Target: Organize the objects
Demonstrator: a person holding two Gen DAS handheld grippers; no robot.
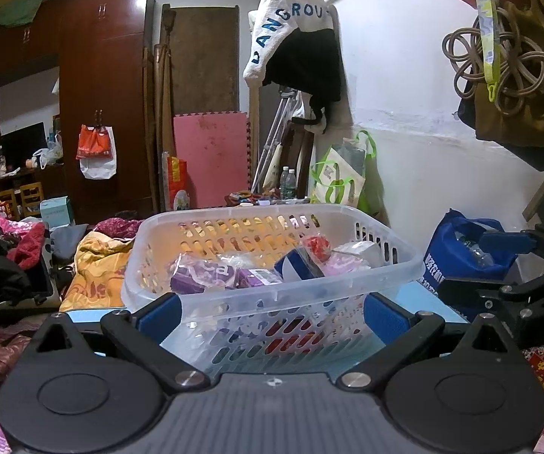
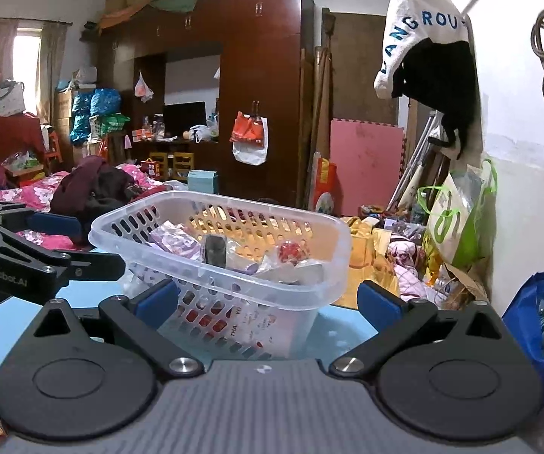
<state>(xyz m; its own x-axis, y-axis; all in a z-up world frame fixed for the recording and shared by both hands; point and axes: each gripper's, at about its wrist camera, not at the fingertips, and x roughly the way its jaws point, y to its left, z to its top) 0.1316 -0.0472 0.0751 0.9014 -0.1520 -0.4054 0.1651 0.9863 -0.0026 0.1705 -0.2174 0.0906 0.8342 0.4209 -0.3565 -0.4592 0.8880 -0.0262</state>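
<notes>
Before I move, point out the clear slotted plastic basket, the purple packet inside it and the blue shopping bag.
Clear slotted plastic basket (image 1: pixel 234 307): left wrist view, near rim.
Purple packet (image 1: pixel 200 274): left wrist view, wrapper front.
Blue shopping bag (image 1: pixel 457 249): left wrist view, side panel.

Clear slotted basket (image 1: pixel 385 265) on a pale blue table (image 2: pixel 332 325) holds purple, possibly floral, packets (image 1: pixel 203 274).

A clear plastic basket (image 1: pixel 272 291) with holes in its sides is set upright on the light blue worktop (image 1: pixel 423 295). Small packets are piled inside: a purple pack (image 1: pixel 203 274) at 9 o'clock, a red wrapped thing (image 1: pixel 317 246) at 2 o'clock.
</notes>
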